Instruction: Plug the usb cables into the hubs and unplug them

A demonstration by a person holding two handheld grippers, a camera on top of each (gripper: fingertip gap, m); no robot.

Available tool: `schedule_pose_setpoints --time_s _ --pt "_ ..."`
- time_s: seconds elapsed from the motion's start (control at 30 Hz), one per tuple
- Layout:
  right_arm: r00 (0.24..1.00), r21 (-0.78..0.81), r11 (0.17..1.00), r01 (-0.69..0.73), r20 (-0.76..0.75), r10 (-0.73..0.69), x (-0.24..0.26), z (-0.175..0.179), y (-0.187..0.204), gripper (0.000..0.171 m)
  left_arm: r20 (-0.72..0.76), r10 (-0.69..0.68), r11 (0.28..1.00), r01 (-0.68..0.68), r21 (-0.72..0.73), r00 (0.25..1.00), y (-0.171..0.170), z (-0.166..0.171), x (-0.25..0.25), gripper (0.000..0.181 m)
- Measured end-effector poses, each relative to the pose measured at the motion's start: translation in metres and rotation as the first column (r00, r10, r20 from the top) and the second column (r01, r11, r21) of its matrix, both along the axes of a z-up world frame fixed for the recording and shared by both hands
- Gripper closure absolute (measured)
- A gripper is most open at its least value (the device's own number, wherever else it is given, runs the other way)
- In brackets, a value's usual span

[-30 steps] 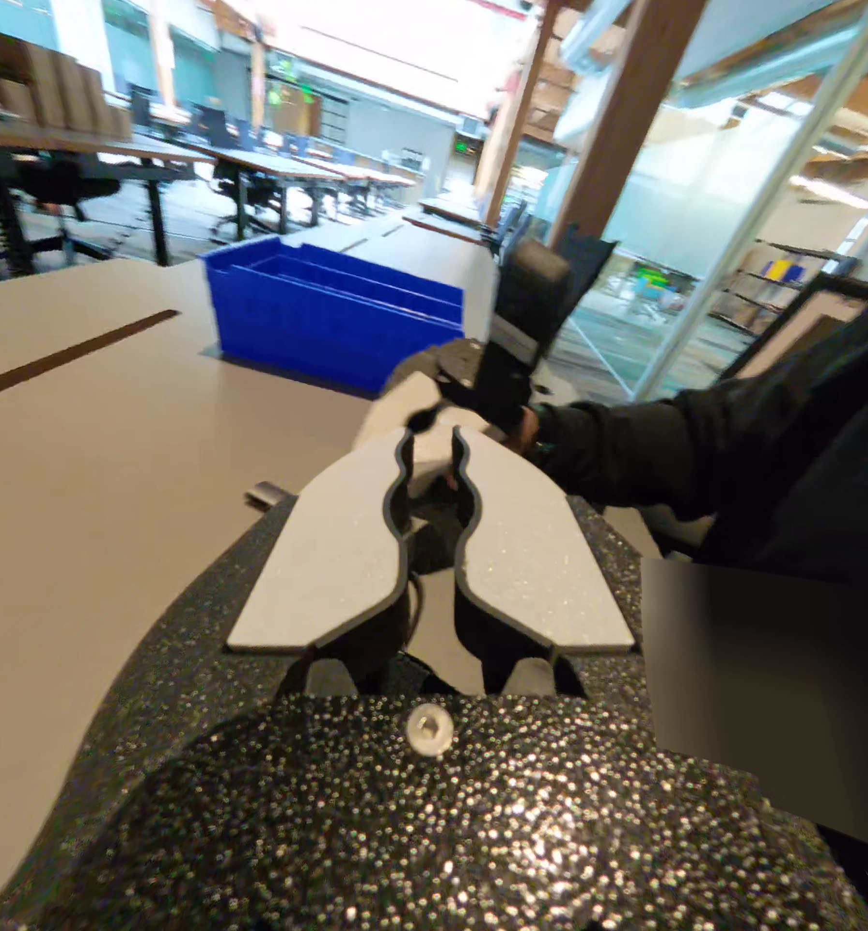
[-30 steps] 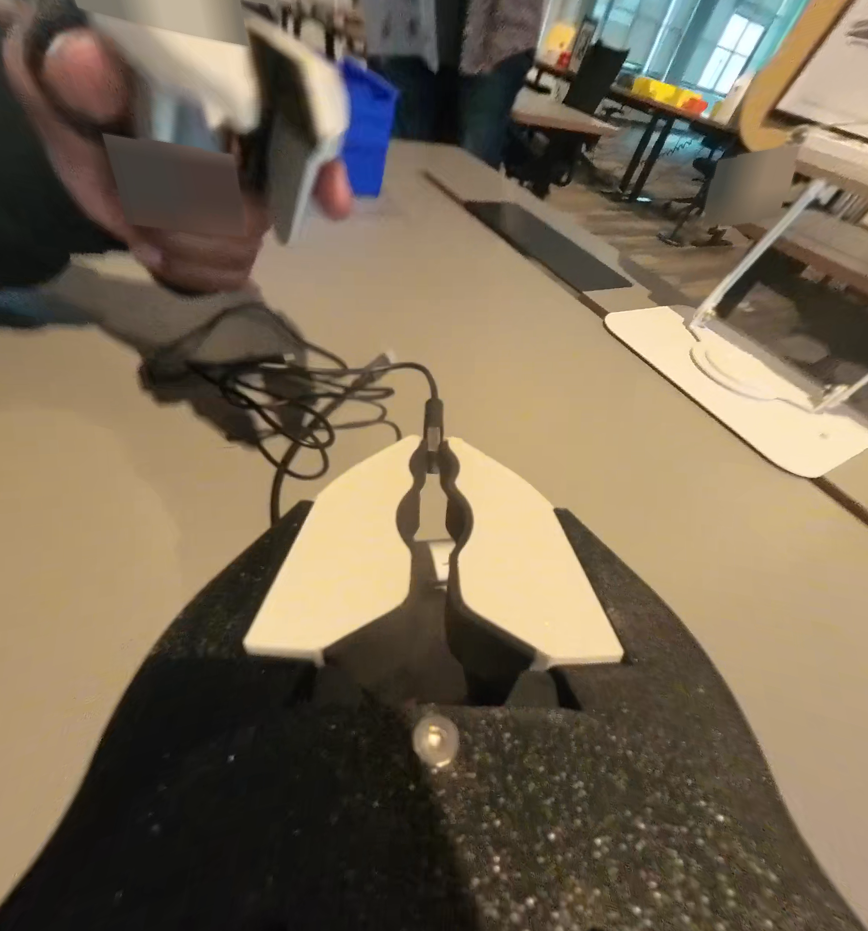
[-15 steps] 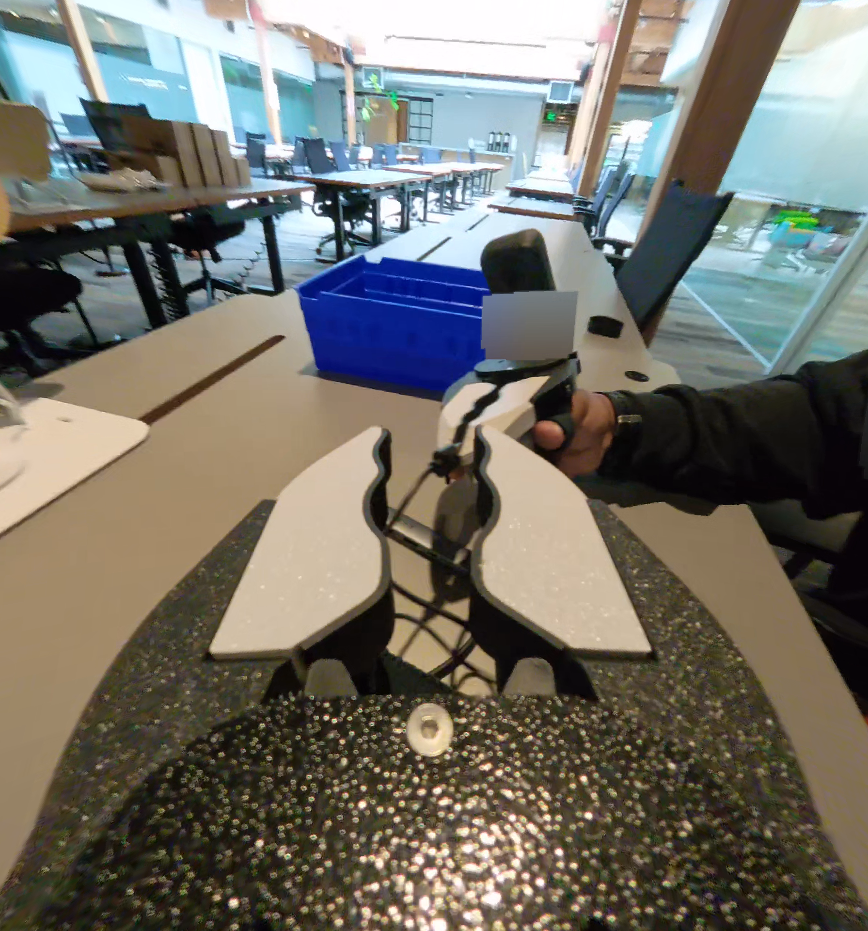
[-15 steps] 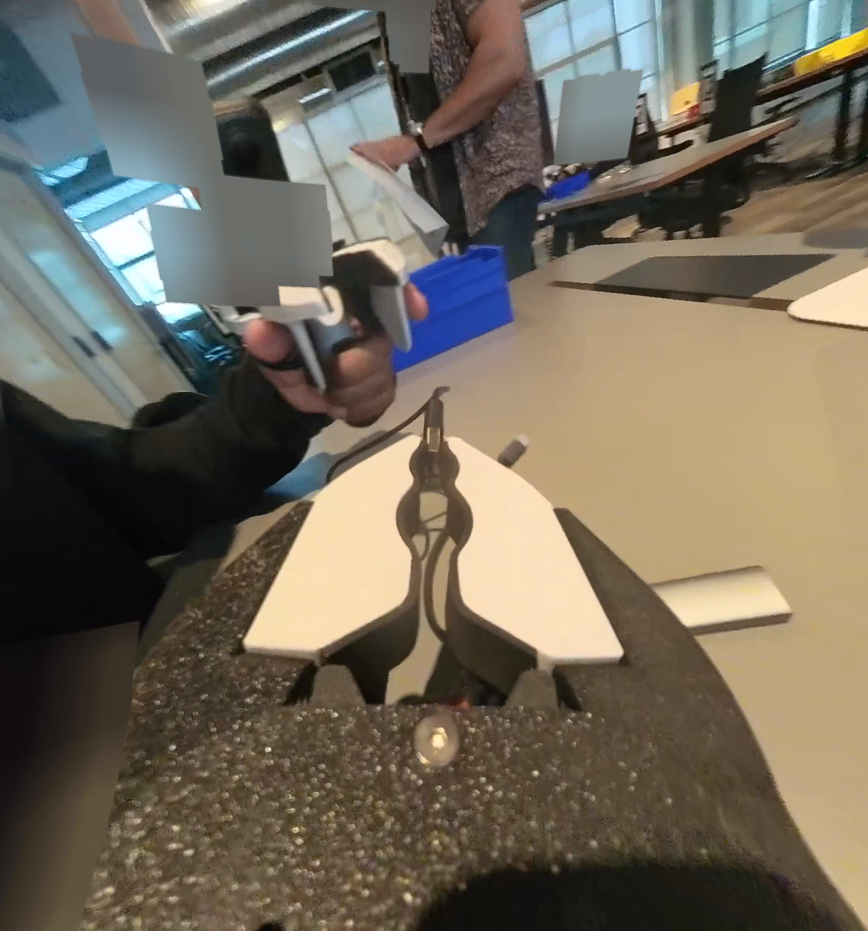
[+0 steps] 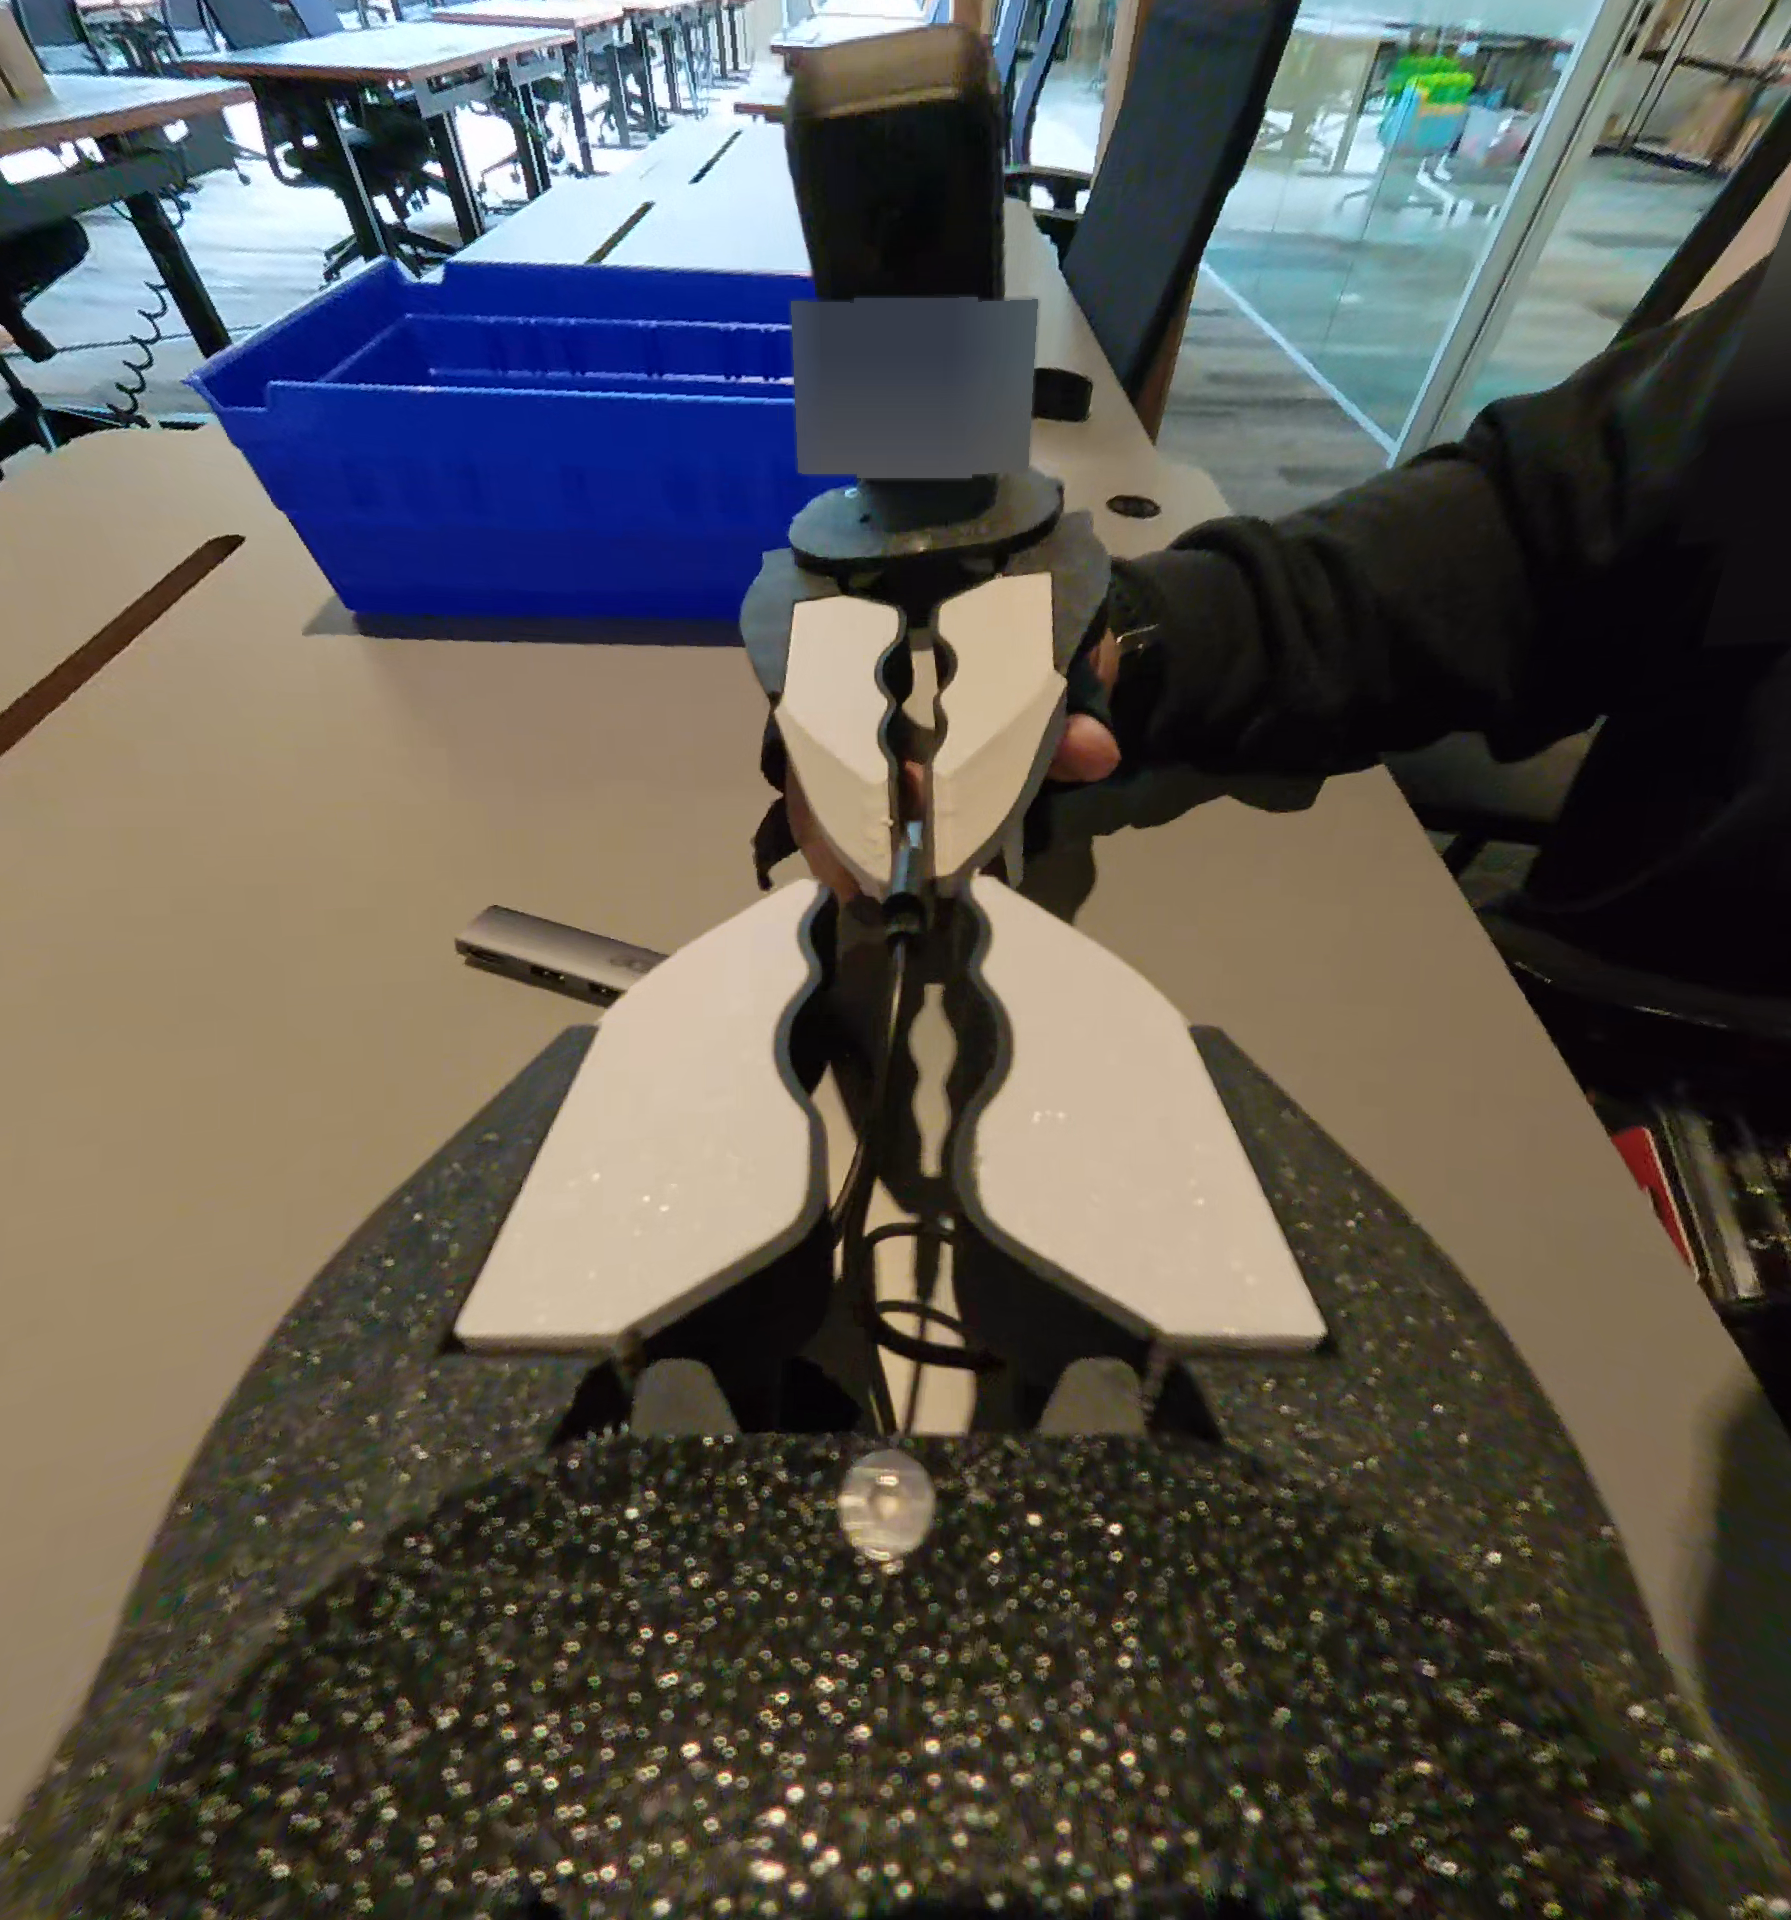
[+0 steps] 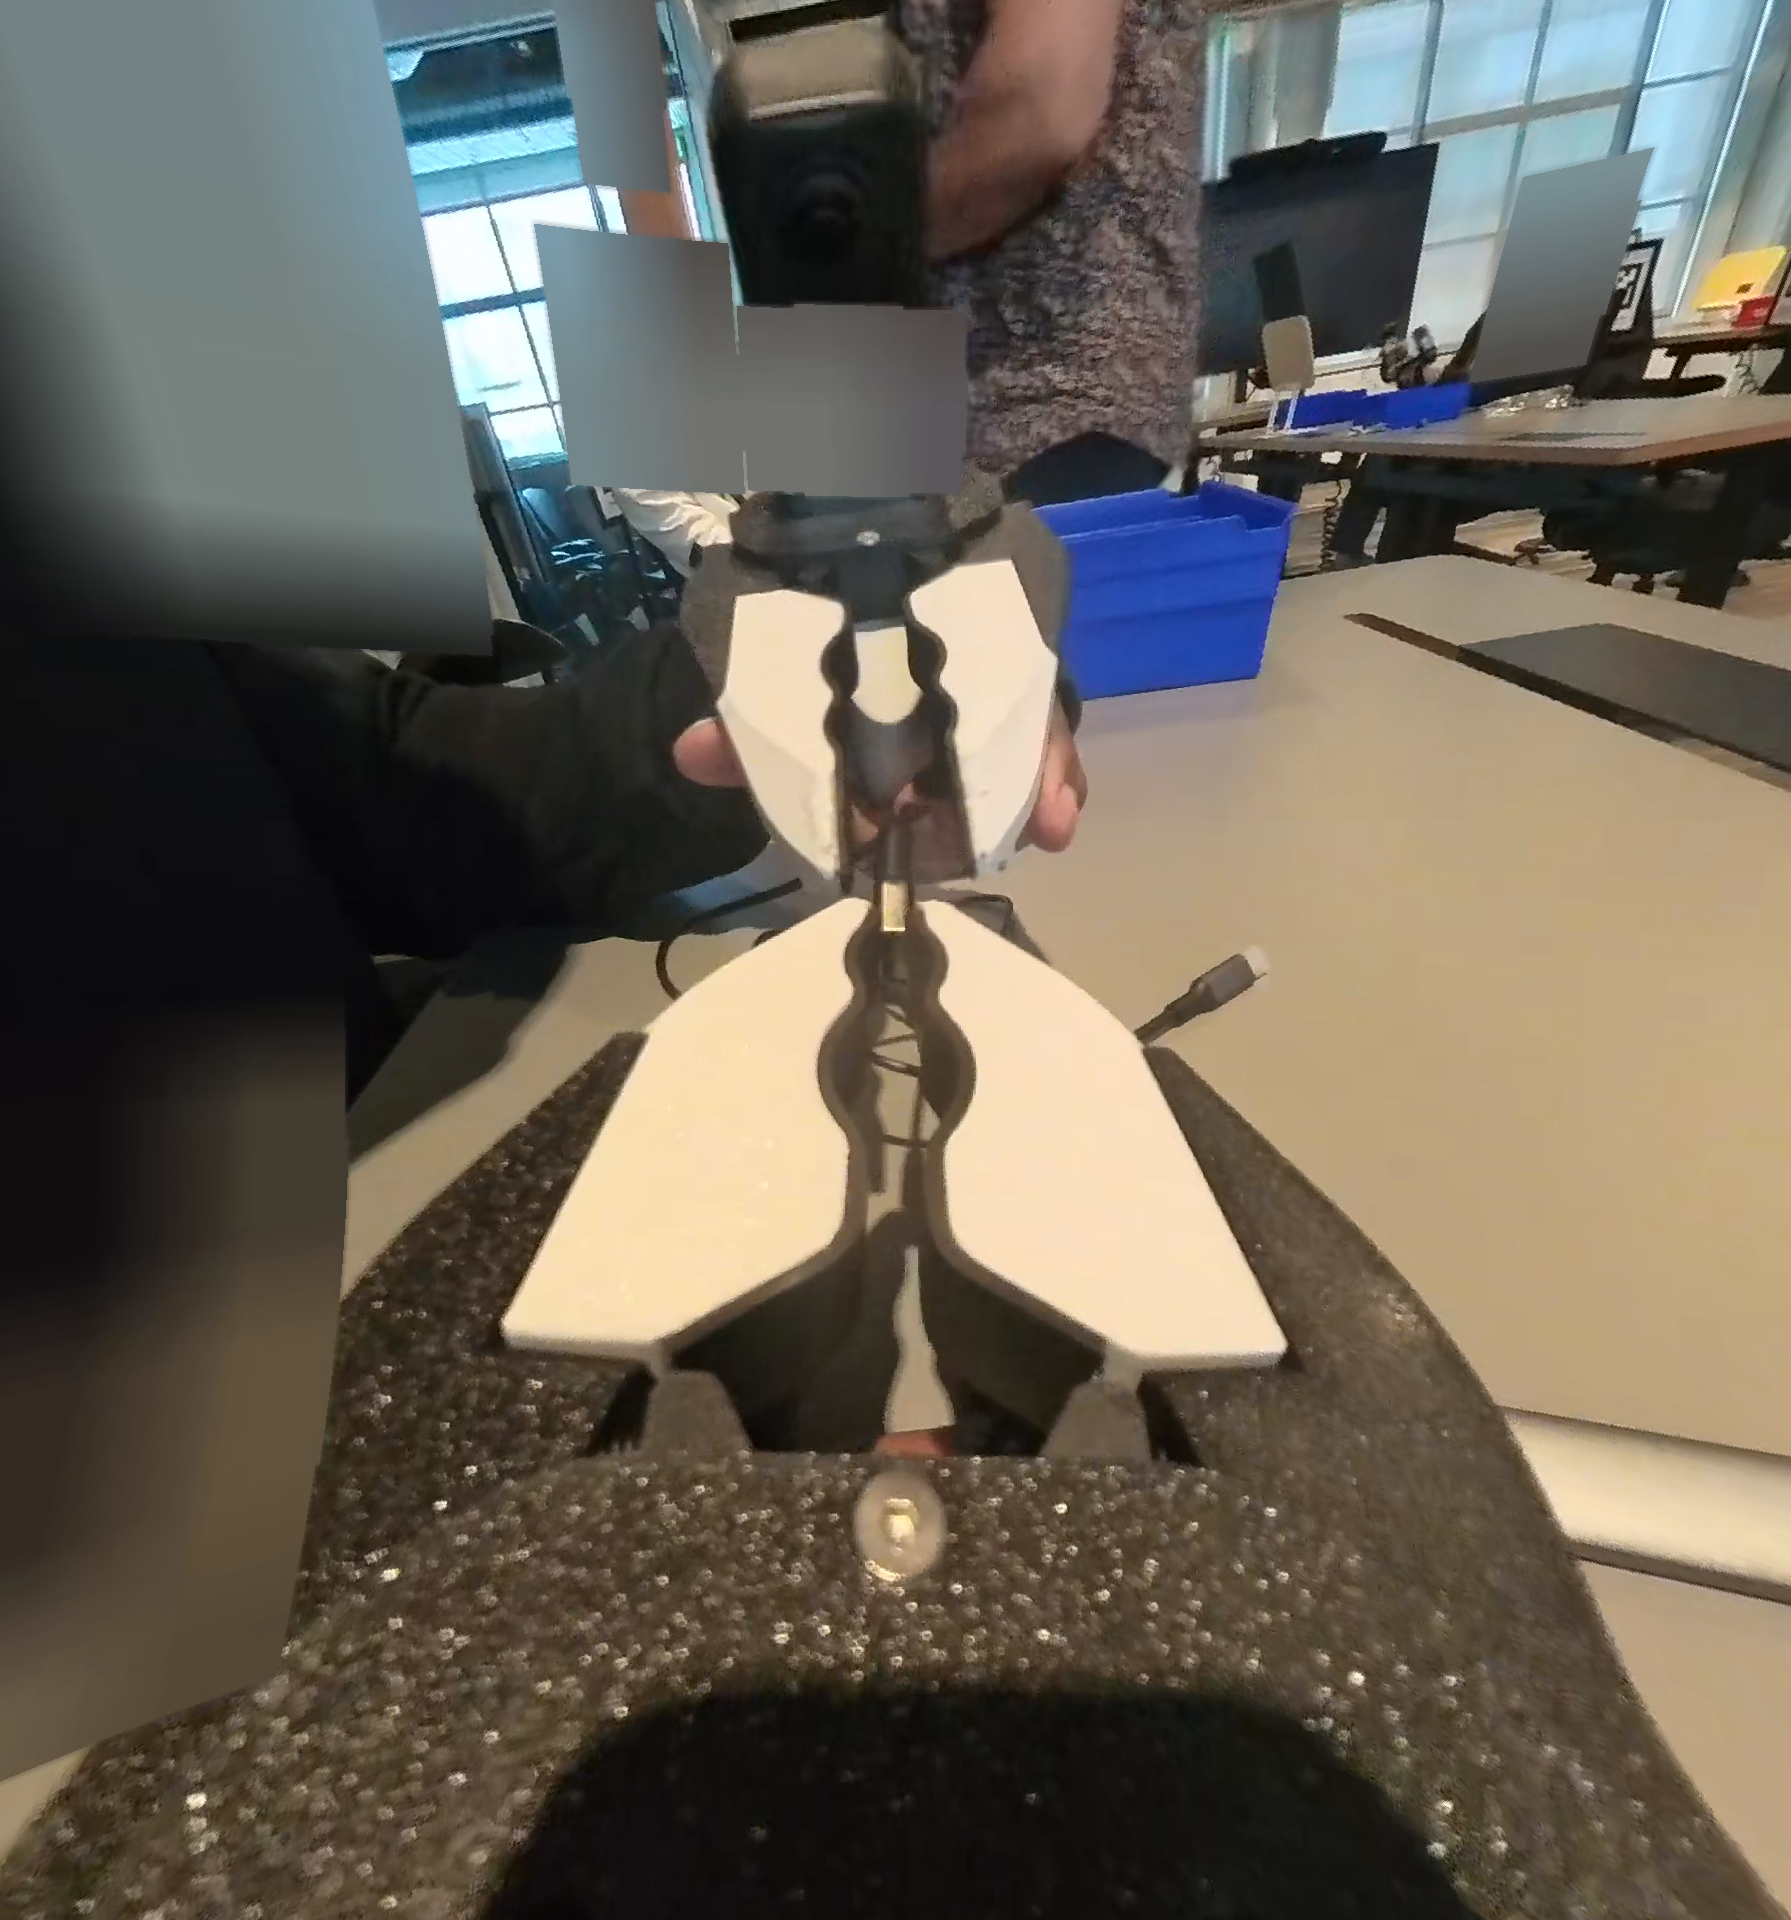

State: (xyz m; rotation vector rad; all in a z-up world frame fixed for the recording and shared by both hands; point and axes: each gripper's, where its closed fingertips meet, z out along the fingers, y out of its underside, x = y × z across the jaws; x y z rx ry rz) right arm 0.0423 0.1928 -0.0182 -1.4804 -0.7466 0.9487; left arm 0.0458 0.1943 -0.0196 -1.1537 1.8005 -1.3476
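Here my two grippers face each other tip to tip above the grey table (image 5: 247,831). My right gripper (image 6: 896,912) has its fingers closed on the plug of a black usb cable (image 6: 893,916), whose metal end pokes out toward the left gripper (image 5: 896,914). The left gripper's fingers stand apart, with the cable's black lead running down through the gap between them to a loose tangle of wire on the table beneath. From the left wrist view, the right gripper fills the middle and blocks what lies behind it; a dark sleeve (image 5: 1442,644) reaches in from the right. A slim grey hub (image 5: 548,951) lies flat on the table just left of my left fingers, partly hidden by them. In the right wrist view, a second hub (image 6: 1680,1496), silver, sticks out from under the gripper body at lower right, and another cable end (image 6: 1218,982) lies loose nearby. A blue bin (image 5: 517,457) sits farther back on the table, and a person (image 6: 1078,208) stands behind it.
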Motion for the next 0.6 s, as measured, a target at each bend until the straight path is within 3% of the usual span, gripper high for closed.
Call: schedule_pose_setpoints --time_s 0.6 --pt "0.999 0.022 0.999 0.028 0.029 -0.029 0.001 -0.0017 0.0027 0.167 -0.005 -0.013 0.995 0.013 -0.098 1.0 -0.0024 -0.0017 0.0041 0.171"
